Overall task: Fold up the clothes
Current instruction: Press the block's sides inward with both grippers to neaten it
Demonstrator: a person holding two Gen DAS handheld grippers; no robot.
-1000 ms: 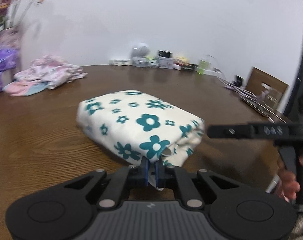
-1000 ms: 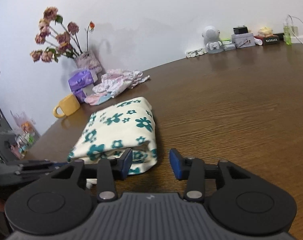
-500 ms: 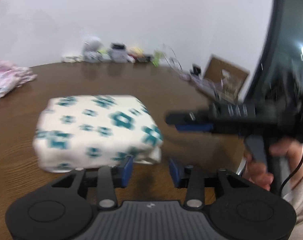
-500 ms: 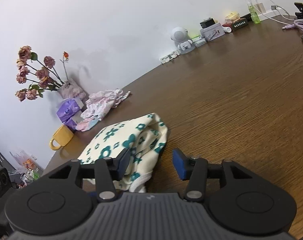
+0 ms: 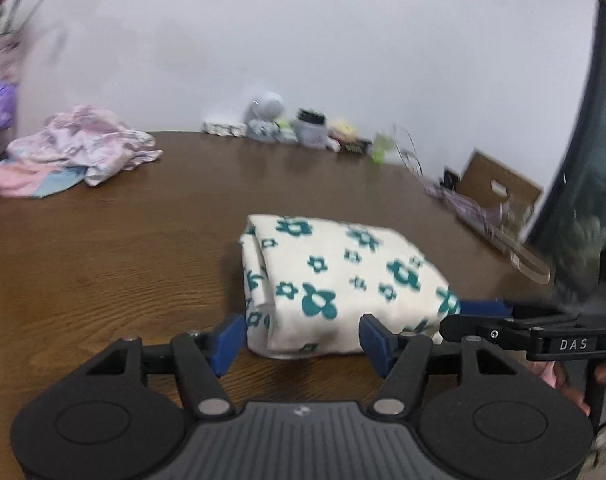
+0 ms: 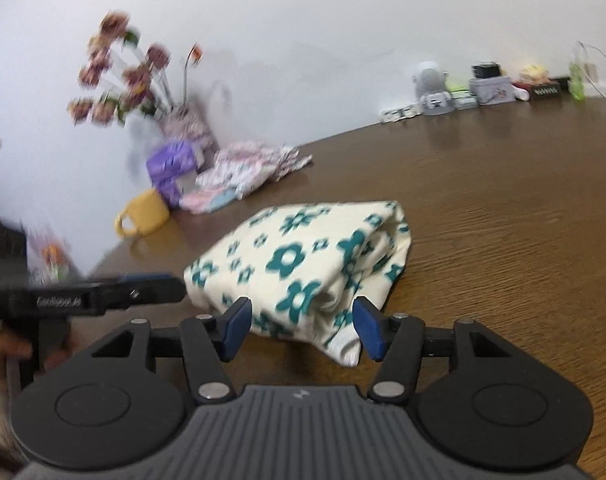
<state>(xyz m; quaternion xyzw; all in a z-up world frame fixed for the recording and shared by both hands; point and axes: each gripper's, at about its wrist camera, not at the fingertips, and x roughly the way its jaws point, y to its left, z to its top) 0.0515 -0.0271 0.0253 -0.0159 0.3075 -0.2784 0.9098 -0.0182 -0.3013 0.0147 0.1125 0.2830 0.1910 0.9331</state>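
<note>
A folded cream cloth with teal flowers (image 5: 343,276) lies on the brown wooden table (image 5: 123,260). My left gripper (image 5: 303,340) sits low at the cloth's near edge; its jaws are opening, with that edge between the blue pads but not pinched. My right gripper (image 6: 301,328) is at the opposite end of the cloth (image 6: 299,256); its jaws are opening too, around a loose corner that they do not squeeze. Each view shows the other gripper beside the cloth: the right gripper (image 5: 463,316) and the left gripper (image 6: 171,284), each held by a hand.
A crumpled pile of pink floral clothes (image 5: 83,152) lies at the table's far left. A yellow mug (image 6: 143,216), a purple pack (image 6: 171,164) and a flower vase (image 6: 183,120) stand near it. Small items (image 5: 303,132) line the wall. A cardboard box (image 5: 495,184) is at right.
My left gripper has let go of the cloth's corner, opened wide and swung around the folded cloth. The right gripper's jaws have spread wider. The cloth rests folded on the table.
</note>
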